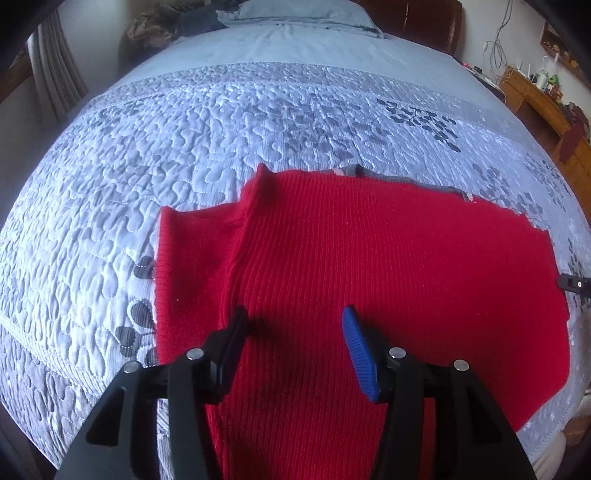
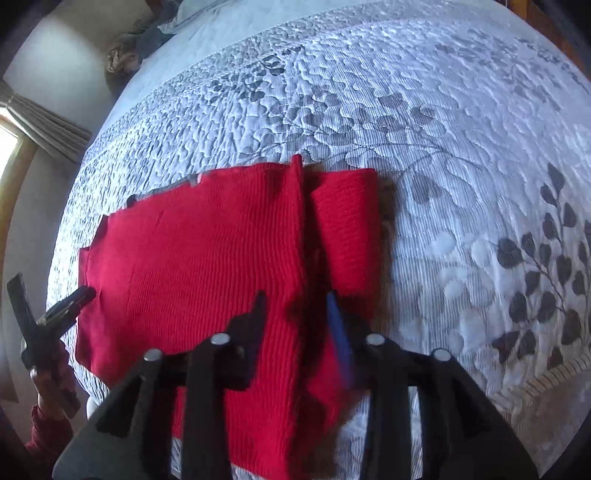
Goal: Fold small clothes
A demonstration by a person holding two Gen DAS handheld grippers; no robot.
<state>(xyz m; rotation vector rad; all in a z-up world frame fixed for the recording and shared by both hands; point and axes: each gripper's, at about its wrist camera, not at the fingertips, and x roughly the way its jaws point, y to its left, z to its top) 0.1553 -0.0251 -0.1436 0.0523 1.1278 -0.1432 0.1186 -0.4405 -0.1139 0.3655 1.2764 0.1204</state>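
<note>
Hovering over a red ribbed knit sweater [image 1: 369, 266], the left gripper [image 1: 291, 325] stands released, its black and blue fingers apart with only flat knit showing between them. The right gripper [image 2: 295, 314] likewise hangs unclenched above a raised lengthwise fold in the same sweater [image 2: 207, 251], grasping nothing. Beyond both, the garment lies spread on a pale blue quilted bedspread [image 1: 207, 122] printed with grey leaves, a grey collar edge [image 1: 388, 175] at its far side, pillows [image 1: 303, 13] further off.
</note>
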